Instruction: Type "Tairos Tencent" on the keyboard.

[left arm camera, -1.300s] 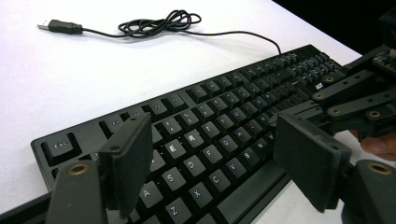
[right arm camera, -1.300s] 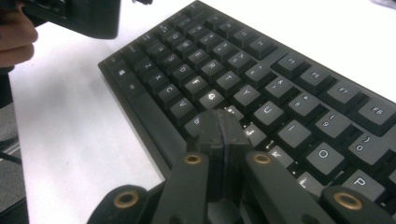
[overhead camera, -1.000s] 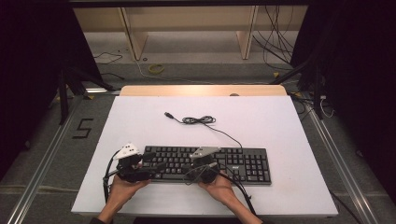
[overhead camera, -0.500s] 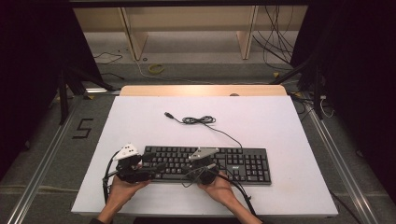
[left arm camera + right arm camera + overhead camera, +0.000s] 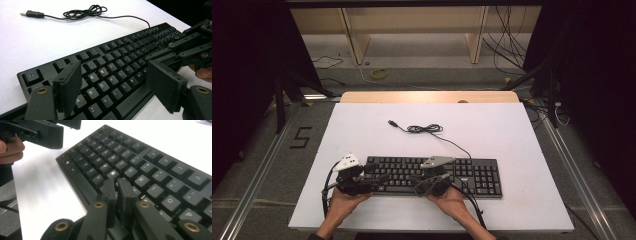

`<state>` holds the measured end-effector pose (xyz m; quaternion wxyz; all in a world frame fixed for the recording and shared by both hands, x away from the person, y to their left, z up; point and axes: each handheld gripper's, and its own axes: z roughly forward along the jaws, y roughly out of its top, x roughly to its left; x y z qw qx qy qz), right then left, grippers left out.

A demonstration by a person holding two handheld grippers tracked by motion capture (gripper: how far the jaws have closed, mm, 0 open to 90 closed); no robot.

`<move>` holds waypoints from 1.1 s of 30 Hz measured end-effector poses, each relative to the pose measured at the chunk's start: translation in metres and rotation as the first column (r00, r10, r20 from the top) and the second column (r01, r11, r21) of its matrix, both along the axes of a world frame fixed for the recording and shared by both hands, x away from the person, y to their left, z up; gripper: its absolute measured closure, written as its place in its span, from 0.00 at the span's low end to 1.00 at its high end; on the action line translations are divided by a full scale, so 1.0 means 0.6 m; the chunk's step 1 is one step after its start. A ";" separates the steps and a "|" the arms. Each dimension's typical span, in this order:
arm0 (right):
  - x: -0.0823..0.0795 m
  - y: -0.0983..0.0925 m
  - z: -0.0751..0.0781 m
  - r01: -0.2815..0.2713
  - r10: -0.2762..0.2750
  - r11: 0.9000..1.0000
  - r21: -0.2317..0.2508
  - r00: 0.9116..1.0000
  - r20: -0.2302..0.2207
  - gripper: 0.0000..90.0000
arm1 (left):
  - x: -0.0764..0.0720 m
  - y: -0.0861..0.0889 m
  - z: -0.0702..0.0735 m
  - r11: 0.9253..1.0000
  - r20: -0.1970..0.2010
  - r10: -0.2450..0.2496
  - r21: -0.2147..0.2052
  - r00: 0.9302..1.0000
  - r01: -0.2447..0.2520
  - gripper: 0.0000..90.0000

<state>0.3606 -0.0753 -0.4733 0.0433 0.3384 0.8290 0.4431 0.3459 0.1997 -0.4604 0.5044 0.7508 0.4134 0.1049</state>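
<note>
A black keyboard (image 5: 472, 172) lies across the near half of the white table (image 5: 512, 135), its cable (image 5: 424, 129) coiled behind it and ending in a USB plug (image 5: 32, 13). My left gripper (image 5: 379, 181) hovers at the keyboard's left end, pointing right, open, its pads (image 5: 70, 82) spread wide above the letter keys (image 5: 110, 75) and holding nothing. My right gripper (image 5: 414, 184) sits near the keyboard's middle at the front edge, pointing left. Its jaws are shut together, with the tips (image 5: 116, 183) resting on or just above a key in the middle rows (image 5: 140, 180).
A hand holds each gripper at the table's near edge (image 5: 432, 227). The right gripper's linkage (image 5: 190, 47) stands close to the left gripper's far pad. Bare table surface stretches behind and to both sides of the keyboard. A wooden strip (image 5: 427, 96) runs along the far edge.
</note>
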 end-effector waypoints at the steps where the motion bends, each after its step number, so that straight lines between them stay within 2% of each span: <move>1: 0.000 -0.003 0.001 0.002 -0.002 1.000 0.002 1.000 0.000 0.94 | 0.000 0.000 0.000 1.000 0.001 0.001 -0.002 1.000 -0.001 0.31; 6: 0.000 -0.017 0.005 0.018 -0.018 1.000 0.021 1.000 0.000 0.91 | 0.001 0.000 0.000 1.000 0.000 0.001 -0.001 1.000 -0.001 0.31; 17: -0.004 -0.043 0.015 0.023 -0.023 0.997 0.070 1.000 -0.001 0.76 | 0.003 -0.002 0.002 1.000 -0.004 -0.002 0.001 1.000 0.002 0.31; 33: -0.011 -0.078 0.029 0.040 -0.041 0.994 0.102 0.999 0.006 0.62 | 0.011 -0.009 0.006 1.000 -0.015 -0.004 0.011 1.000 0.004 0.31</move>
